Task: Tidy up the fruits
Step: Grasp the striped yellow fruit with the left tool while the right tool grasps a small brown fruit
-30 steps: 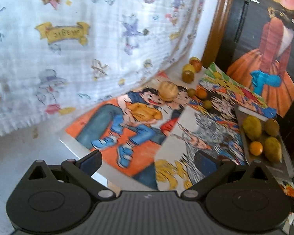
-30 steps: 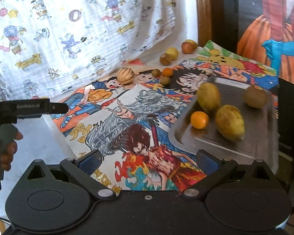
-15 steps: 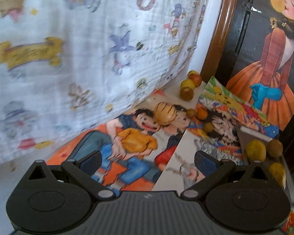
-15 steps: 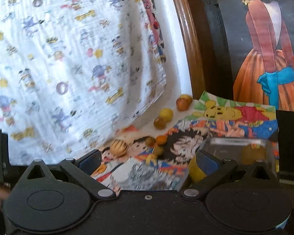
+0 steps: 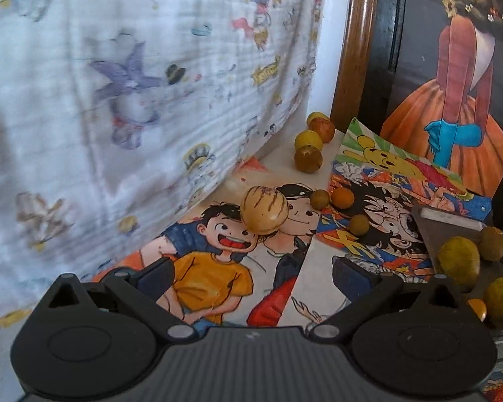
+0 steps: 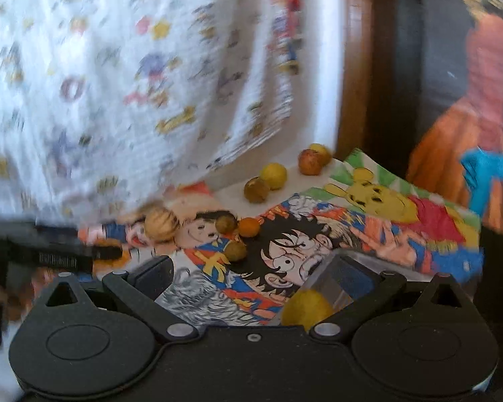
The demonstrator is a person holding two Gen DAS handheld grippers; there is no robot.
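A white surface (image 5: pixel 285 164) covered with bright cartoon posters (image 5: pixel 214 268) runs under a printed cloth (image 5: pixel 151 83) to a dark painted panel. My left fingers (image 5: pixel 251 273) are spread wide with nothing between them, and so are my right fingers (image 6: pixel 251 273).

Nearest on my right, the metal tray (image 5: pixel 452 219) holds four fruits: two big yellow-green ones, a brown one, a little orange one. The striped melon-like fruit (image 5: pixel 264 210) sits loose ahead on the posters, three small fruits (image 5: pixel 342 198) beyond it, and four more (image 5: pixel 308 158) far off by the wooden frame.

I judge these round fruits roll easily. A glancing pinch could send one off the paper, and the right view is blurred, so aiming there is risky.
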